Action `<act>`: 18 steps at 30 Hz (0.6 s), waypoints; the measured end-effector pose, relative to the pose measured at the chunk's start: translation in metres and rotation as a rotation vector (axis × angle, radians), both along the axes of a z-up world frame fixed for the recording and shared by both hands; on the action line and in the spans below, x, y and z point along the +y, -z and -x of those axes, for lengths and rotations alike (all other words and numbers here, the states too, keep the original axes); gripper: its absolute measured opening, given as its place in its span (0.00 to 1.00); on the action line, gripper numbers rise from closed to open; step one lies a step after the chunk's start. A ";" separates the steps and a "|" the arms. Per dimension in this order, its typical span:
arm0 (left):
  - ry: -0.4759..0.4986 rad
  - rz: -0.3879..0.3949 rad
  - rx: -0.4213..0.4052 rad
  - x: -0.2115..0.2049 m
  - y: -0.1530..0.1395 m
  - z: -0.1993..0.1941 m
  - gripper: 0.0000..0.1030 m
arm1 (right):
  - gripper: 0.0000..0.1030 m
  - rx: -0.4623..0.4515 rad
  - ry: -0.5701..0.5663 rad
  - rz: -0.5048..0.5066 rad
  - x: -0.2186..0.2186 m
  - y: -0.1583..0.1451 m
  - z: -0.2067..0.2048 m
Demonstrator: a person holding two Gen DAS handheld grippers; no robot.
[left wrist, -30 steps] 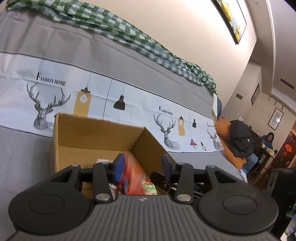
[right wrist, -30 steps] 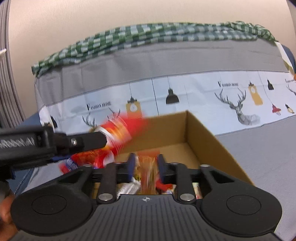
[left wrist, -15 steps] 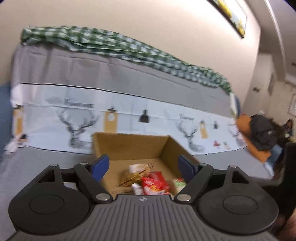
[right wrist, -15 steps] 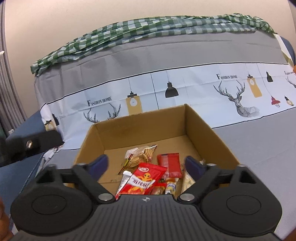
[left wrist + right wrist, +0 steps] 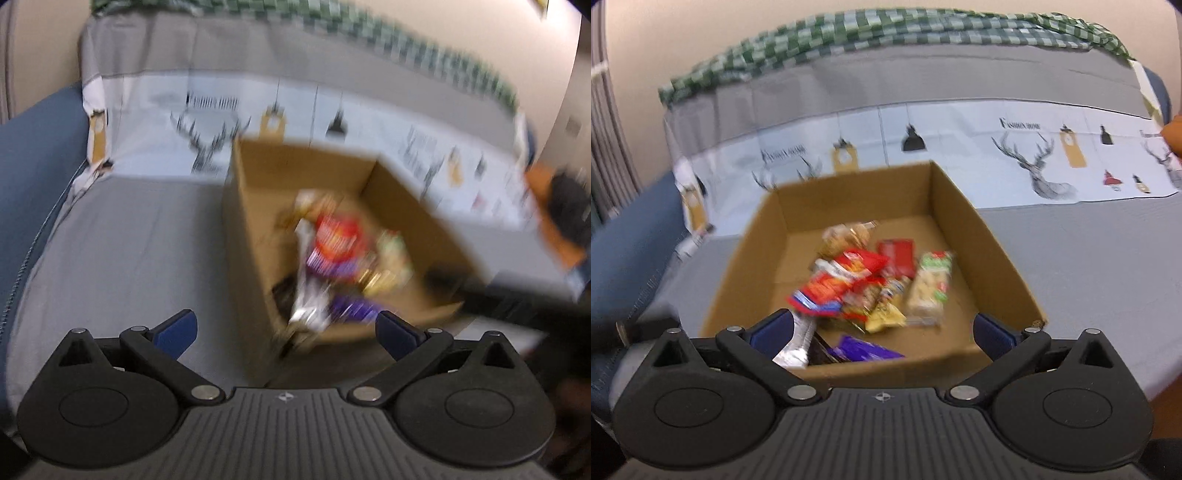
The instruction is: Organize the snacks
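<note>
Now both snacks (image 5: 857,284) lie dropped.

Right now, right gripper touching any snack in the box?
Apart. Right wrist view: right gripper jaws spread wide, nothing clamped; snacks lie loose in the cardboard box.

Two identical handheld grippers: the left gripper (image 5: 286,330) and right gripper (image 5: 882,332) each show a ribbed dark-grey housing stamped with a small crosshair mark, two round black discs, black linkage bars fixed by silver screws, and blue pads (image 5: 173,332) lining the black fingertips (image 5: 991,338).
</note>
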State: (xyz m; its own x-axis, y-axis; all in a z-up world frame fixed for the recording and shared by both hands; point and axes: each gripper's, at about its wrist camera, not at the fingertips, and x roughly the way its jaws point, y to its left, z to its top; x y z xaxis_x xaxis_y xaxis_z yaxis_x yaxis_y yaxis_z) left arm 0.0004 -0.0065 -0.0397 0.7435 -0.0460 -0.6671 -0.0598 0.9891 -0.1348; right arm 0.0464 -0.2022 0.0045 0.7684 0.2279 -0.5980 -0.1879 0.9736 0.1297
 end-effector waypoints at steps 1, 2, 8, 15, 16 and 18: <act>0.008 0.002 -0.005 0.001 0.003 -0.002 1.00 | 0.99 -0.015 -0.007 0.009 0.002 -0.001 0.000; 0.013 0.001 -0.018 0.002 0.005 -0.004 1.00 | 0.99 -0.027 -0.009 0.018 0.003 0.000 -0.001; -0.042 0.018 -0.025 0.011 0.011 -0.019 1.00 | 0.99 0.014 0.002 0.010 0.006 0.008 -0.013; -0.026 0.040 -0.015 0.004 0.011 -0.025 1.00 | 0.99 0.011 -0.008 0.041 0.011 0.013 -0.019; -0.024 0.048 -0.010 0.003 0.012 -0.026 1.00 | 0.99 0.010 -0.009 0.047 0.011 0.013 -0.020; -0.025 0.062 -0.001 0.003 0.014 -0.027 1.00 | 0.99 0.004 -0.007 0.056 0.012 0.014 -0.020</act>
State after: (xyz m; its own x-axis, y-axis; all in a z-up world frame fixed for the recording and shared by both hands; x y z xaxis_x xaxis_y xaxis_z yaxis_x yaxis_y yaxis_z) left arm 0.0273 -0.0036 -0.0537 0.7454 -0.0685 -0.6631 -0.0845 0.9770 -0.1959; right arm 0.0663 -0.1898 -0.0094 0.7648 0.1995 -0.6126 -0.1943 0.9780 0.0759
